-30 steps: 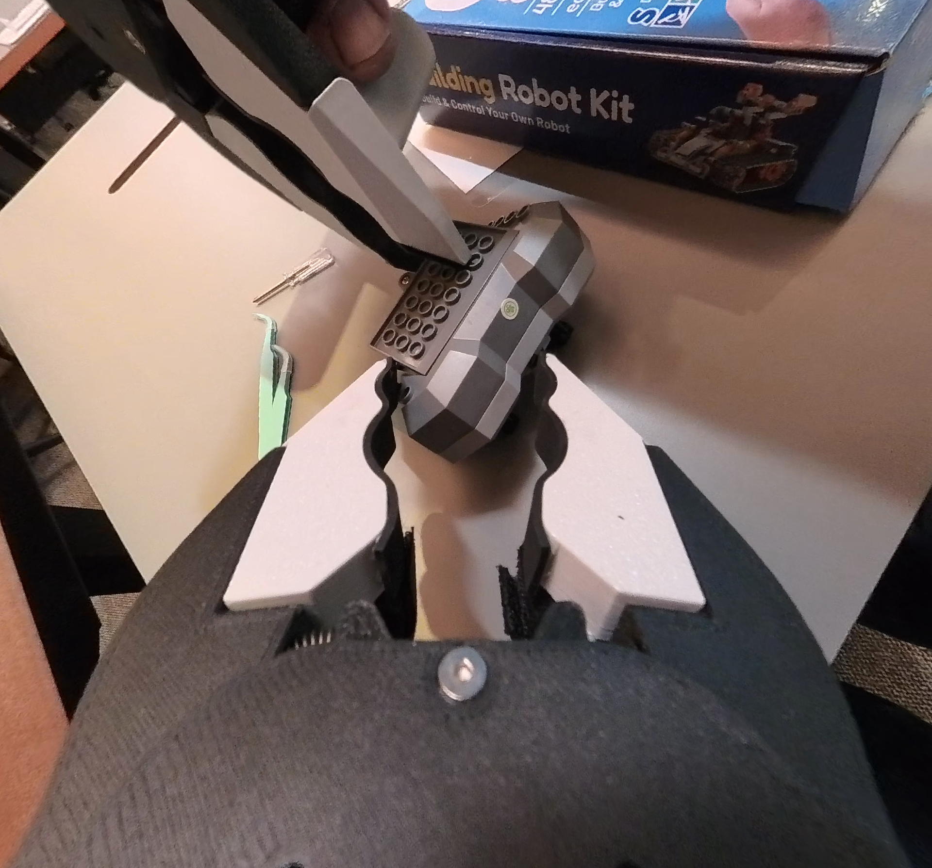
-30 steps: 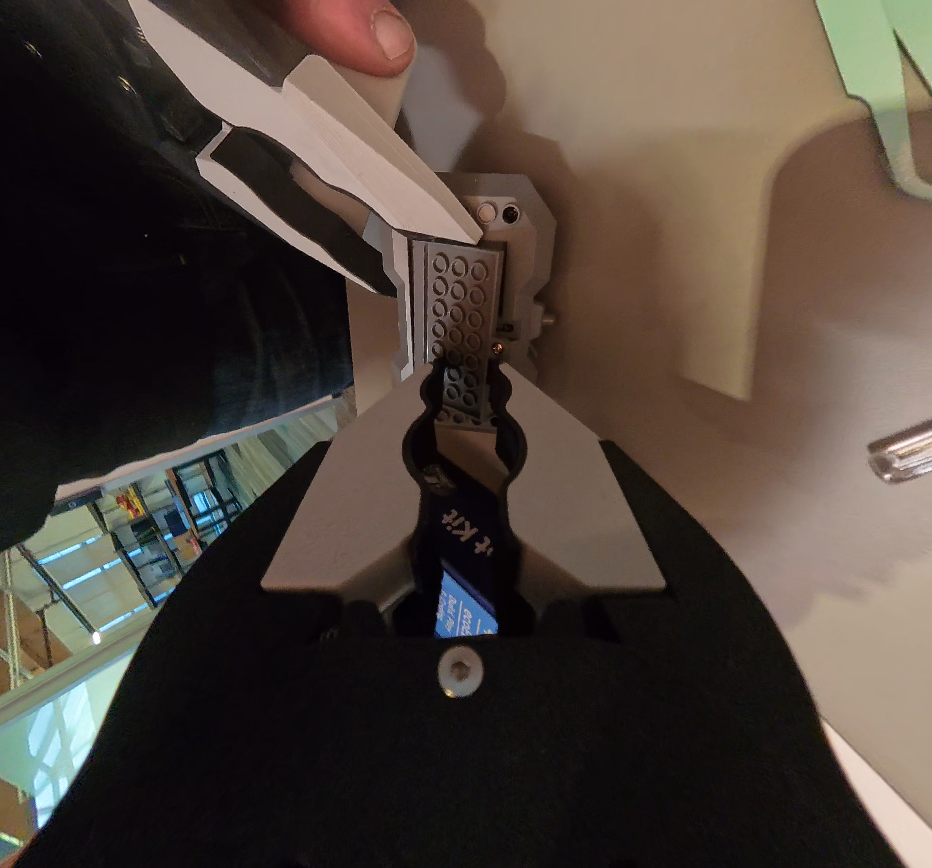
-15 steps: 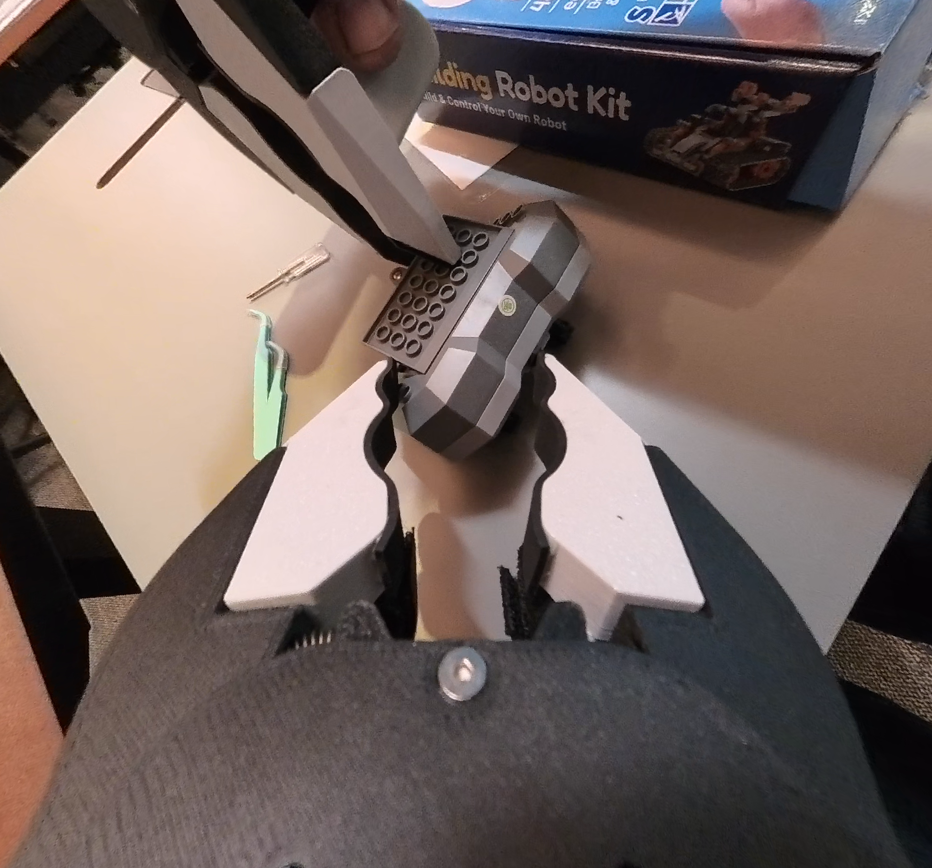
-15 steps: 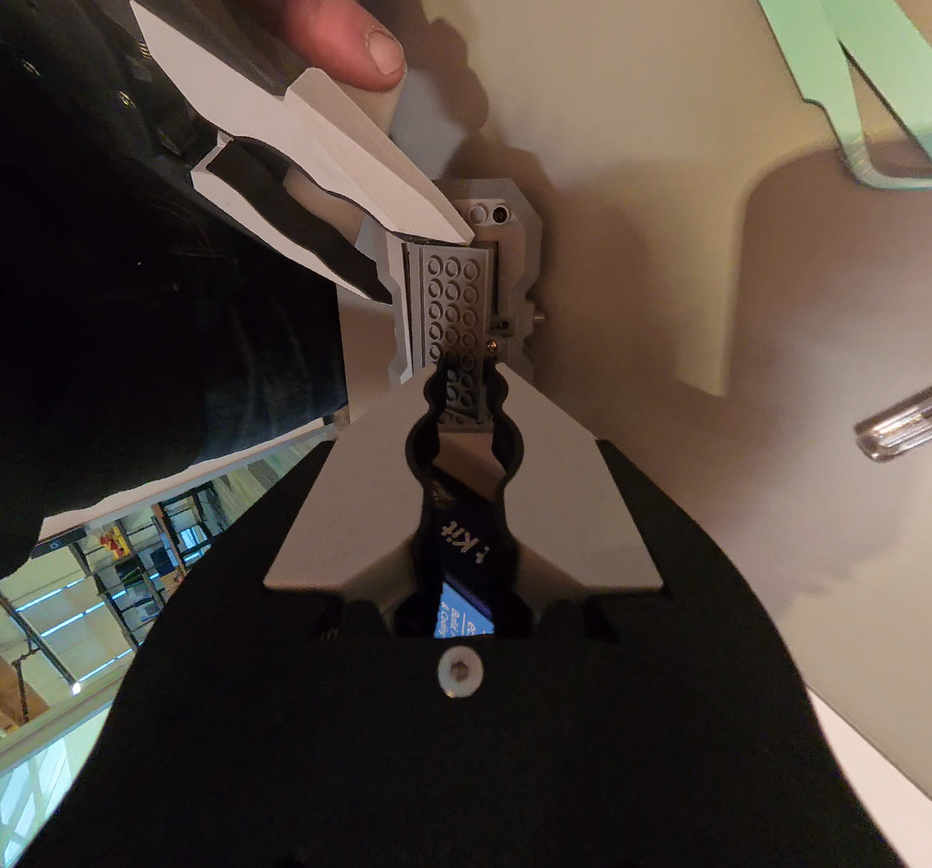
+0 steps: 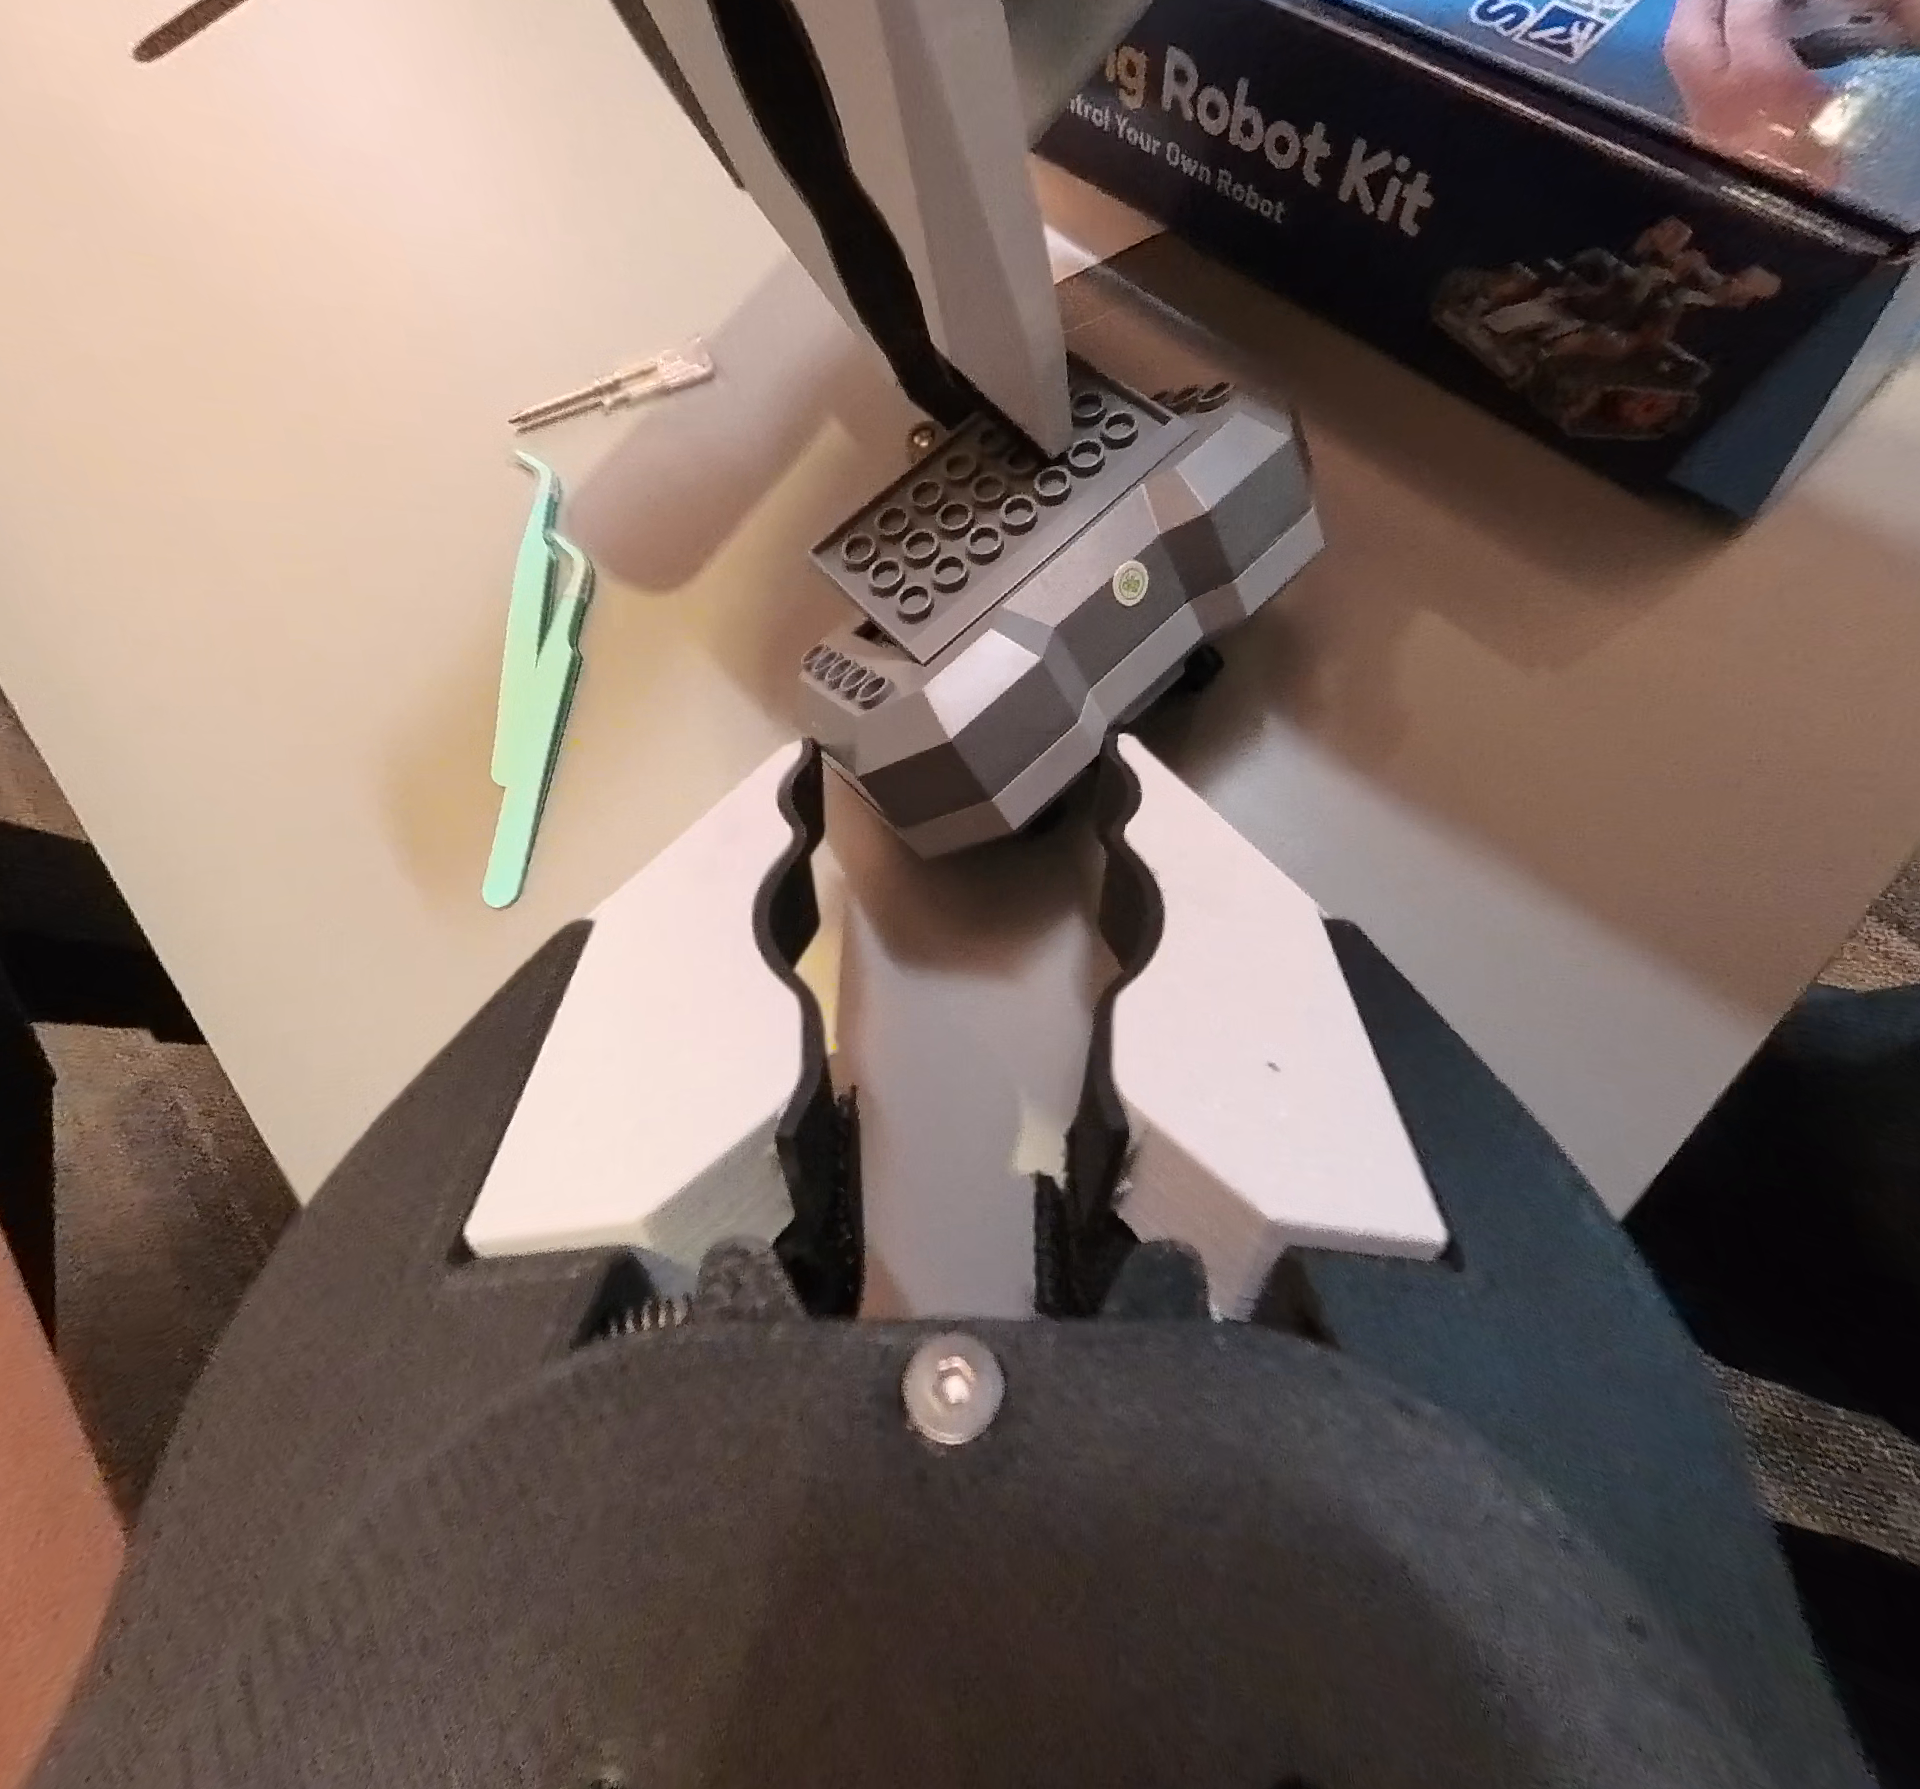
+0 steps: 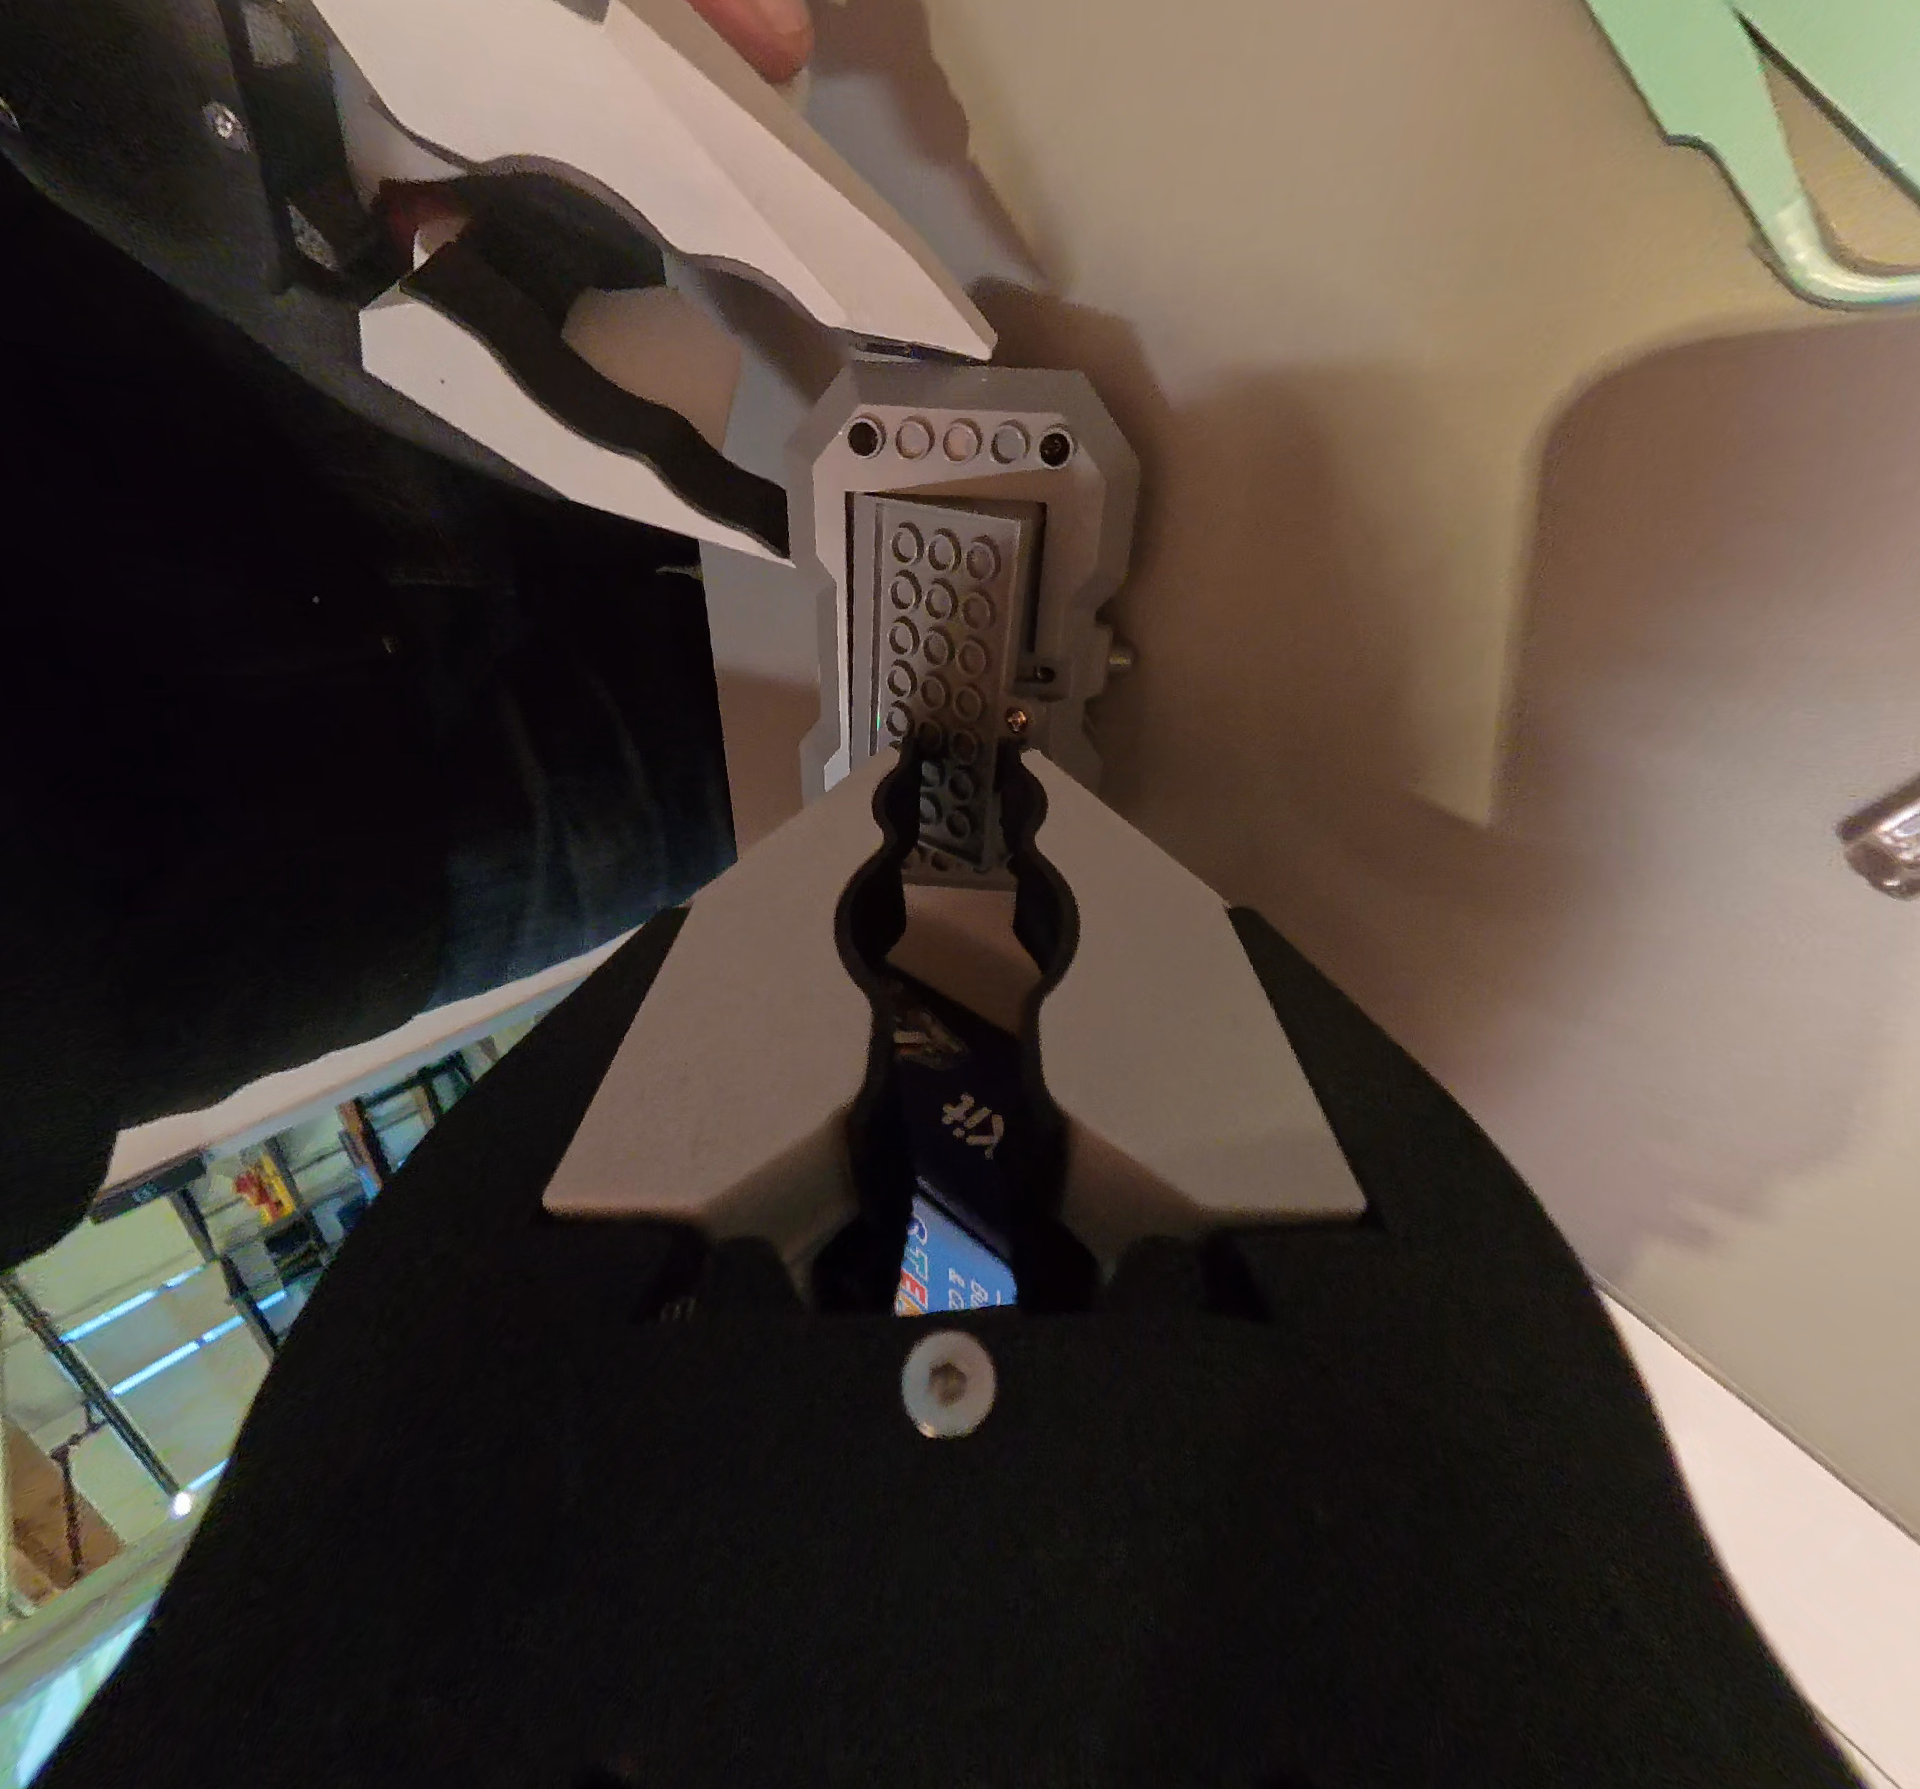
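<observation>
left claw (image 5: 961, 783) closed on grey module (image 5: 1081, 638), centre frame, just above surface (image 5: 260, 285) | right claw (image 6: 956, 783) pinching studded plate (image 6: 940, 627) on top | handling: rigid, light, smooth plastic; likely best gripped on faceted sides | tweezers (image 5: 535, 659) left

Cream table (image 5: 260, 285), mint-green tweezers (image 5: 535, 659), small metal pin (image 5: 623, 385), dark blue printed box (image 5: 1507, 129)

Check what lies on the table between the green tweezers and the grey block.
Bare table, only shadow, separates the tweezers from the grey block; the left wrist view shows it.
</observation>
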Motion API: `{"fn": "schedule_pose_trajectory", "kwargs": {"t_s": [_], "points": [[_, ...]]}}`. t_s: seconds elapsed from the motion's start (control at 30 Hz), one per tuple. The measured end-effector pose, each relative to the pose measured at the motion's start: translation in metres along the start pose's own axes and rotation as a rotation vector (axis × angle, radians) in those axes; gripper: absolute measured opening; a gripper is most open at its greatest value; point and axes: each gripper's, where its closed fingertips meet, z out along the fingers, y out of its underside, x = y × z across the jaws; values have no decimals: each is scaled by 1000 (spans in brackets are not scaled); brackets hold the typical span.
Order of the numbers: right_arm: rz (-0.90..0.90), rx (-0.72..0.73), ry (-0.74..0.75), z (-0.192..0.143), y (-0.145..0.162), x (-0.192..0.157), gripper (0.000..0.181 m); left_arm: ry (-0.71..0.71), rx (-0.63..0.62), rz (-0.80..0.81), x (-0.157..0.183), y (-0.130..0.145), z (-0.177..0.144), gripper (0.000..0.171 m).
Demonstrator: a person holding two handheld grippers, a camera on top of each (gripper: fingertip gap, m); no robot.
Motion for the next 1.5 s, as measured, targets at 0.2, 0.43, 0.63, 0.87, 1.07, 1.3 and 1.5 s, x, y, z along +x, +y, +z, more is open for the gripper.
{"fn": "schedule_pose_trajectory", "kwargs": {"t_s": [0.2, 0.43, 0.63, 0.87, 1.07, 1.3, 1.5], "points": [[-43, -10, 19, -4, -2, 4, 10, 9, 2, 20, 0, 1, 1, 48], [24, -33, -42, -2, 2, 1, 9, 6, -2, 43, 0, 1, 2, 47], [184, 9, -143, 5, 6, -7, 10, -6, -9, 46, 4, 4, -1, 43], [263, 45, -90, 10, 5, -15, 10, -6, -20, 36, 6, 10, -2, 43], [296, 89, -5, 15, 1, -26, 9, 8, -24, 7, 9, 16, -5, 52], [372, 112, -32, 16, 1, -33, 6, 21, -37, 31, 11, 20, -4, 45], [408, 122, -64, 19, 1, -38, 4, 20, -51, 34, 11, 23, -3, 43]]}}
